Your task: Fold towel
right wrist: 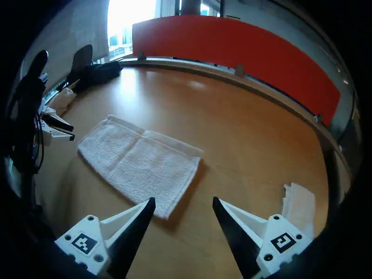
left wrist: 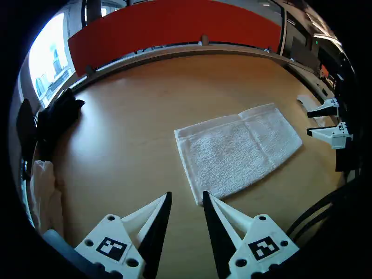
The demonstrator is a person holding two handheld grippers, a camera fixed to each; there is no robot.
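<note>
Left gripper view | towel (left wrist: 239,149) lies just ahead of left gripper (left wrist: 186,193), spread, empty | right gripper (right wrist: 183,199) spread, empty

Plain white towel (left wrist: 239,149), nubby terry texture all over, with a smoother hem band on one short edge. Warm orange-brown wood-look counter (left wrist: 139,116), faint grain, goes pale and glary toward the window. Solid bright red-orange panel (left wrist: 176,28), no pattern at all. Left hand-held gripper (left wrist: 186,193): white bodies, black inner finger faces, black-and-white square marker on each side. Same white-and-black scheme and same kind of markers on the right hand-held gripper (right wrist: 183,199). Also a plain black bag (left wrist: 58,116) and a crumpled off-white cloth (right wrist: 300,202).
</note>
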